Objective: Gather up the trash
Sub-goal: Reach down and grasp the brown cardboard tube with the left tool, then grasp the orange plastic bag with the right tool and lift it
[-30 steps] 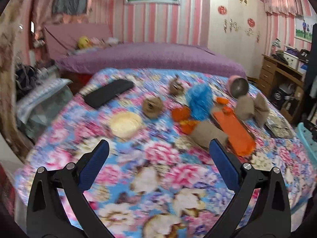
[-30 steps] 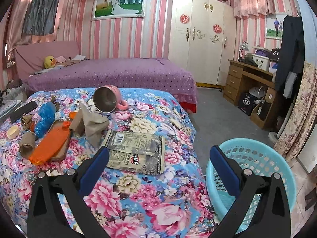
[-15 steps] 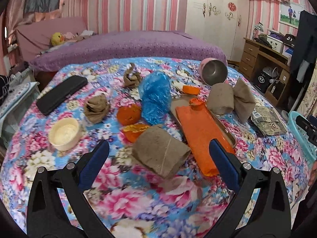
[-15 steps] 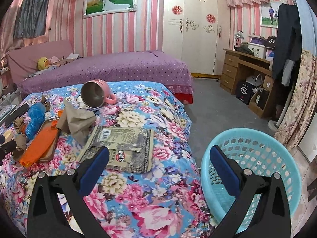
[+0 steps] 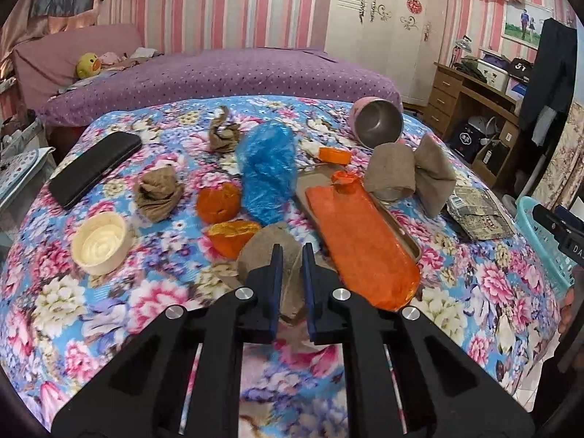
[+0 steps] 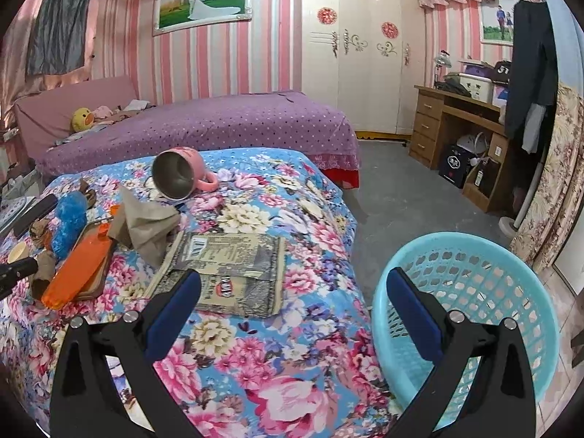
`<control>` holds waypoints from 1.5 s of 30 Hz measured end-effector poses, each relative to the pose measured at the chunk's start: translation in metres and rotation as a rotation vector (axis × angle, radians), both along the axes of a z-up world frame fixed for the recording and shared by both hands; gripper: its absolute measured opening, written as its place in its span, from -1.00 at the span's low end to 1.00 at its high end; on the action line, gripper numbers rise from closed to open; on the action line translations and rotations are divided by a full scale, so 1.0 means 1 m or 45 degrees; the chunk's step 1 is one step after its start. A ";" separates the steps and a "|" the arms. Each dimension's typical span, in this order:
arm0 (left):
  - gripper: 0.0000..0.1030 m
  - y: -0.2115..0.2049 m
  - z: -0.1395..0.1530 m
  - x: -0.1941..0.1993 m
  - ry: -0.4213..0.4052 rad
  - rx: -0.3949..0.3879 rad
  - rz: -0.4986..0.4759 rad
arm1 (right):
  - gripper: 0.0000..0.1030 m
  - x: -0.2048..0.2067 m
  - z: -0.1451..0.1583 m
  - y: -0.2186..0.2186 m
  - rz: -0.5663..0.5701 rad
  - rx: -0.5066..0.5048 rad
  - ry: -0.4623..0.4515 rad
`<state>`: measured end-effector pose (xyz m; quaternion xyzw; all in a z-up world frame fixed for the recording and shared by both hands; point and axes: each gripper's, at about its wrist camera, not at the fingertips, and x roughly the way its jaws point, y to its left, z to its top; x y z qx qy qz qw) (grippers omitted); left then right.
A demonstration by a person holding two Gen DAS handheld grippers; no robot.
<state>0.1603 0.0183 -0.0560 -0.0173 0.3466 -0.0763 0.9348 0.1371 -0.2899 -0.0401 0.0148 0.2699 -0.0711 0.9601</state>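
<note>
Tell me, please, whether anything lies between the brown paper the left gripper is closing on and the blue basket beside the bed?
Yes: the orange bag on its tray and the printed foil packet lie on the bed between the brown paper, in the closing left gripper, and the blue basket.

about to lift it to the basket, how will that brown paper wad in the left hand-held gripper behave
The brown paper wad is creased and crumpled, so it is probably light and floppy and may sag or unfold when lifted. The left hand-held gripper is closing on a thin fold of it, so the paper could tear or slip free. It looks flattened, so it is unlikely to roll.
</note>
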 end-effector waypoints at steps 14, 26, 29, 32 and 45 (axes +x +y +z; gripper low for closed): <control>0.33 0.011 0.001 -0.024 -0.011 0.080 0.010 | 0.93 0.006 -0.008 0.024 0.045 -0.044 0.029; -0.87 0.005 -0.004 -0.008 -0.010 0.122 0.016 | 0.93 0.009 -0.005 0.039 0.084 -0.039 0.032; -1.00 0.010 0.002 -0.014 -0.038 0.106 0.019 | 0.93 0.008 -0.004 0.048 0.113 -0.026 0.033; -1.00 0.021 0.013 -0.028 -0.088 0.114 0.056 | 0.93 0.010 -0.004 0.069 0.173 -0.006 0.033; -1.00 0.075 0.028 -0.080 -0.142 0.208 0.270 | 0.57 0.037 -0.028 0.202 0.487 -0.045 0.177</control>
